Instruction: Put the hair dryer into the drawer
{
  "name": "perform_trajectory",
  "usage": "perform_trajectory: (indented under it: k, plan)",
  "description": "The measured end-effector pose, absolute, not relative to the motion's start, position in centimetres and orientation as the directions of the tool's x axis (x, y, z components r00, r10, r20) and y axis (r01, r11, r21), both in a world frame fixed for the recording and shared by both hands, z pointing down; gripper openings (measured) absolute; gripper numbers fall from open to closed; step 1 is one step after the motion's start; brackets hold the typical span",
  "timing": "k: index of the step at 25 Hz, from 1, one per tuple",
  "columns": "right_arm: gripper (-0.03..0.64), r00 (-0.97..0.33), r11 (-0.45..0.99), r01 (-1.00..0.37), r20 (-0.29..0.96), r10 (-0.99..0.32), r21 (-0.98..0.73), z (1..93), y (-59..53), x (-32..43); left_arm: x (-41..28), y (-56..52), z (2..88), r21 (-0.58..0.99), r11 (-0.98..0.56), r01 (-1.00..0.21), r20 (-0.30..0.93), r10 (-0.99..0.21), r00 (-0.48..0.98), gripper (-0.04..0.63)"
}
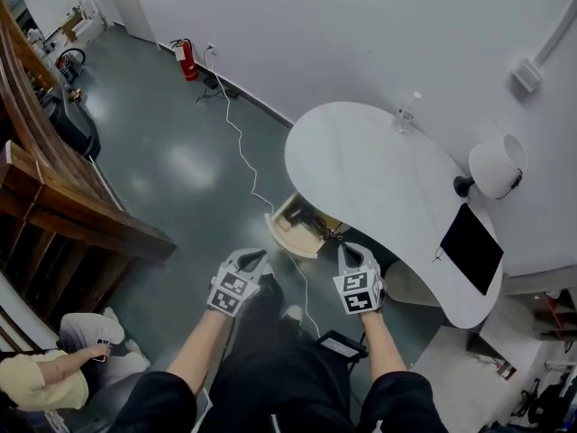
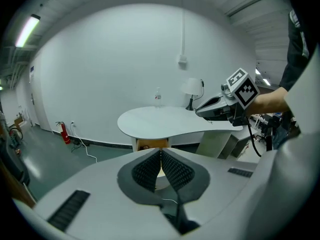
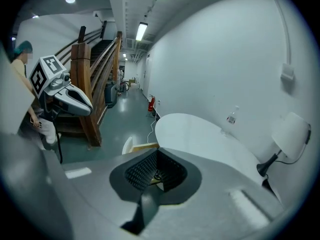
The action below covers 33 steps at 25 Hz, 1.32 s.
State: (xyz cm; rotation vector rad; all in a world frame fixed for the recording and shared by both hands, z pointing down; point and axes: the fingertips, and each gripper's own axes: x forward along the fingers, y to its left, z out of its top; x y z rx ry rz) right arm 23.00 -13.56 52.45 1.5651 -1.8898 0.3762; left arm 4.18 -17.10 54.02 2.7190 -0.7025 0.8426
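Under the table (image 1: 361, 165): drawer (image 1: 281, 233) pulled out
Hair dryer (image 1: 317, 226): seems to be the dark lump in the drawer, can't swear to it
Left gripper (image 1: 256, 260): jaws pressed together, empty
Right gripper (image 1: 351, 253): same, closed on nothing
Progress: looks about done (maybe shutting the drawer is left)
Around: lamp (image 1: 498, 163), bottle (image 1: 407, 111) on the table
In the way: cable (image 1: 242, 147) on the floor by the drawer

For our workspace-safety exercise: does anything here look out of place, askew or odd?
The drawer under the white table stands open, and a white cable trails loose across the floor past it: a likely trip hazard.
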Motion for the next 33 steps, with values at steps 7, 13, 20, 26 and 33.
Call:
perform_trajectory:
  k: [7,13,20,26,33]
  plan:
    - [0.005,-0.09,0.263,-0.945,0.619,-0.781,0.194,51.1,-12.1,21.7,4.3,-15.3,52.8,0.038,-0.873,-0.486,0.557,-0.385,0.736,0.015]
    - [0.005,-0.093,0.264,-0.945,0.613,-0.784,0.195,50.5,-11.5,21.1,4.5,-14.6,52.4,0.03,-0.877,-0.48,0.547,-0.387,0.742,0.015]
    - [0.005,-0.108,0.288,-0.935,0.607,-0.787,0.207,50.2,-11.6,20.5,4.2,-14.4,52.2,0.024,-0.877,-0.48,0.543,-0.392,0.743,0.015]
    - [0.005,-0.119,0.305,-0.93,0.614,-0.78,0.207,50.2,-11.6,20.1,4.1,-14.2,52.2,0.03,-0.875,-0.484,0.54,-0.393,0.744,0.015]
    - [0.005,-0.126,0.315,-0.926,0.615,-0.779,0.209,50.3,-12.7,20.0,4.5,-14.9,52.3,0.031,-0.878,-0.478,0.538,-0.388,0.748,0.015]
